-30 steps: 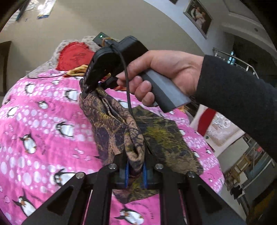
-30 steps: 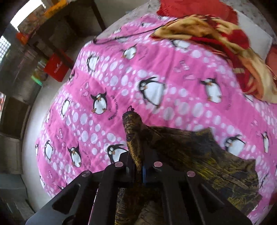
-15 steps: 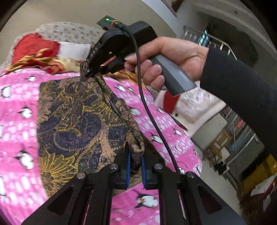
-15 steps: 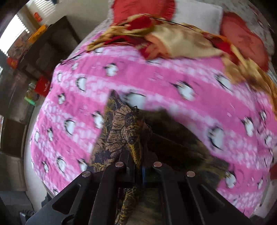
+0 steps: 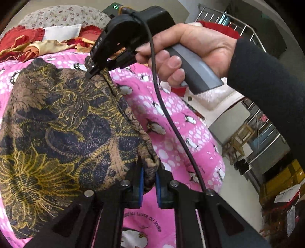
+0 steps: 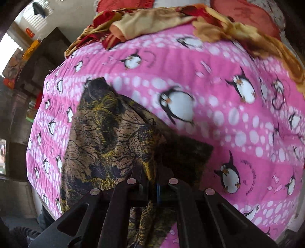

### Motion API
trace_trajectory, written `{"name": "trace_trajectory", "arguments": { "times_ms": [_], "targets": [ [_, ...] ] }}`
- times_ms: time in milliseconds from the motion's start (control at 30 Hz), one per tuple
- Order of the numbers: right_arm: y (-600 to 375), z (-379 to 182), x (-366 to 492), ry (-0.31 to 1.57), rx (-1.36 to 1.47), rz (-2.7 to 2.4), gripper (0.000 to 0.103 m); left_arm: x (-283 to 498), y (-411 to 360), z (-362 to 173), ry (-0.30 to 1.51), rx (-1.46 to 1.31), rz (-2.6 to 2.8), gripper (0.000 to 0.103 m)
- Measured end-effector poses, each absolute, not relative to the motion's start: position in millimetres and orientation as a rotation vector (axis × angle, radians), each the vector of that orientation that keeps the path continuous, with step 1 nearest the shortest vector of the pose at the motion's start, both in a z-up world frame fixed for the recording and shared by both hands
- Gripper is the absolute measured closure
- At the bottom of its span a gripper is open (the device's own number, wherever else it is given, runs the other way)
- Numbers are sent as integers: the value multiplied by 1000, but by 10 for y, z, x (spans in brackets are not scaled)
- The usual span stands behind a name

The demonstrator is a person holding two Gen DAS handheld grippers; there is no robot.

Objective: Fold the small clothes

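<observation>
A brown, black and yellow floral garment [image 5: 63,131] hangs spread between both grippers over a pink penguin blanket [image 5: 171,122]. My left gripper [image 5: 149,171] is shut on a bunched corner of it at the lower middle of the left wrist view. The right gripper [image 5: 97,71], held by a hand [image 5: 190,49] with a dark sleeve, pinches the far corner. In the right wrist view the right gripper [image 6: 151,175] is shut on the garment [image 6: 106,141], whose cloth drapes left and down over the penguin blanket [image 6: 219,99].
Red and gold cloths [image 6: 152,21] and pillows [image 5: 63,15] are heaped at the bed's head. The bed's right edge [image 5: 215,171] drops to a floor with furniture and boxes [image 5: 276,181]. A black cable [image 5: 167,114] runs from the right gripper down across the left wrist view.
Both grippers have swung sideways across the bed, still gripping. The garment, bunched and hanging a second ago, now spreads wide and flat between them, and the bed's head has come nearer.
</observation>
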State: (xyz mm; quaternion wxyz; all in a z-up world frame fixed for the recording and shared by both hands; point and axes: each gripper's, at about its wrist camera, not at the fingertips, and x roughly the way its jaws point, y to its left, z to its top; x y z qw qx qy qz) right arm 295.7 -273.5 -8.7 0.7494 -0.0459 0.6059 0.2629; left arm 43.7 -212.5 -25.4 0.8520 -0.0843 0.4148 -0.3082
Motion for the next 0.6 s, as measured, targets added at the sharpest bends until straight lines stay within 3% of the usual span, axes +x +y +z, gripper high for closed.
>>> {"name": "trace_trajectory", "arguments": {
  "times_ms": [133,267,500,600],
  "targets": [
    [-2872,-270,2938,1275,-81,541,103,475,-2190,-416,930,-172,-642,91],
    [-3081,-139,2849,1179,19,523,103,323,-2090,-335,925,-182,-664,67],
    [-3508,423,2137,944,164,567,102,-32,-1186,57,800,-214,-528,43],
    [-3342,397,1544,917,44,643,102,73,-843,-7,803,-217,-393,43]
  ]
}}
